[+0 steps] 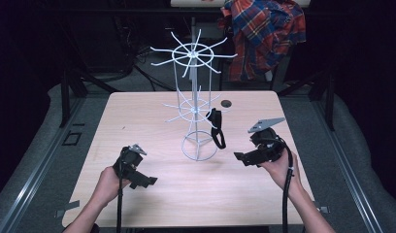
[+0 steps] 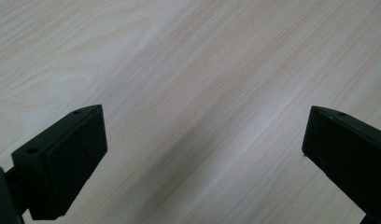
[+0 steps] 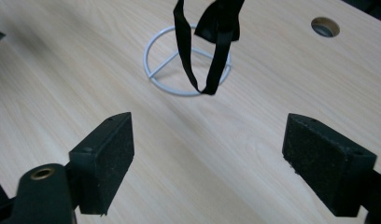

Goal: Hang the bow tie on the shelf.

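- The tabletop (image 1: 152, 194), pale wood grain, is carrying a white wire rack (image 1: 193, 109) that is standing upright near its middle, slightly toward the far edge.
- The rack is showing two tiers of radiating prongs on a central post, and its ring base (image 3: 153, 63) is resting flat on the tabletop.
- A black strap (image 1: 216, 128) is hanging from a lower-tier prong on the rack's right side; its loop is dangling down to just above the ring base, as the right gripper view (image 3: 212, 56) is showing.
- A round hole (image 1: 226, 103) is sitting in the tabletop to the right of the rack, toward the far edge.
- The left gripper (image 1: 148, 181), held in the left hand (image 1: 106, 187), is hovering near the near-left part of the tabletop, well apart from the rack; its jaws are standing wide apart with bare wood between them (image 2: 205, 140).
- The right gripper (image 1: 240, 158), held in the right hand (image 1: 278, 167), is hovering to the right of the rack base, pointing toward it; its jaws are also spread wide, gripping nothing (image 3: 209, 154).
- A plaid shirt (image 1: 264, 34) is draping over something beyond the tabletop's far-right corner.
- Cables are trailing from both grippers toward the near edge.
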Motion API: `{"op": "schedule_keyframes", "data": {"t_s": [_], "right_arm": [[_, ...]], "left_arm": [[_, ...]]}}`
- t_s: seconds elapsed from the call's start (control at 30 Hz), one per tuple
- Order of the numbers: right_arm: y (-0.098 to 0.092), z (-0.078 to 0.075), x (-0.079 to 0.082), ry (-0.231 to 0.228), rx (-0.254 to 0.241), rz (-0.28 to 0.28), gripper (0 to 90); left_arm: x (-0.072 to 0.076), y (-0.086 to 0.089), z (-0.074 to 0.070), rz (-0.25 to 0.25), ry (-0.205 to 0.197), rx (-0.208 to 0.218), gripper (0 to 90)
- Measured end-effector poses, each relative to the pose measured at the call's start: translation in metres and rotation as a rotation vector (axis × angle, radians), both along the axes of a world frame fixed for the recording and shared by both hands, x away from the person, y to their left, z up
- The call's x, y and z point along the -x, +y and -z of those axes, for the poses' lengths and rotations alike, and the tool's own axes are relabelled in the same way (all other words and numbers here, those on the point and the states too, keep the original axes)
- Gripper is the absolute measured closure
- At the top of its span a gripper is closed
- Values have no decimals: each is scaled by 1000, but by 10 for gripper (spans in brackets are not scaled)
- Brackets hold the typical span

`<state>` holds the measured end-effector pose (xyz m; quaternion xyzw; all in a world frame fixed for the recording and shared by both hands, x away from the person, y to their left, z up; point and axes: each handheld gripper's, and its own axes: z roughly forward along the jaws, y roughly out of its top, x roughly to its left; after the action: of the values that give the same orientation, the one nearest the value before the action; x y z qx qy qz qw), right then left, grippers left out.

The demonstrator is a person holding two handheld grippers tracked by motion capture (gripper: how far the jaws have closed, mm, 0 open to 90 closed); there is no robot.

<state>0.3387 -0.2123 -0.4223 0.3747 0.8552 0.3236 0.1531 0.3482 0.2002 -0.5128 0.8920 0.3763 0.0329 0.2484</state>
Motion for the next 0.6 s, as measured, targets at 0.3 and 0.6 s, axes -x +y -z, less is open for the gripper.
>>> {"op": "schedule_keyframes", "data": {"t_s": [0.3, 0.6], "right_arm": [[-21, 15, 26, 20, 36, 30, 135], [-31, 39, 45, 50, 95, 16, 112]], "left_arm": [[0, 0, 0, 2, 0, -3, 2], [0, -2, 1, 6, 5, -9, 2]]}}
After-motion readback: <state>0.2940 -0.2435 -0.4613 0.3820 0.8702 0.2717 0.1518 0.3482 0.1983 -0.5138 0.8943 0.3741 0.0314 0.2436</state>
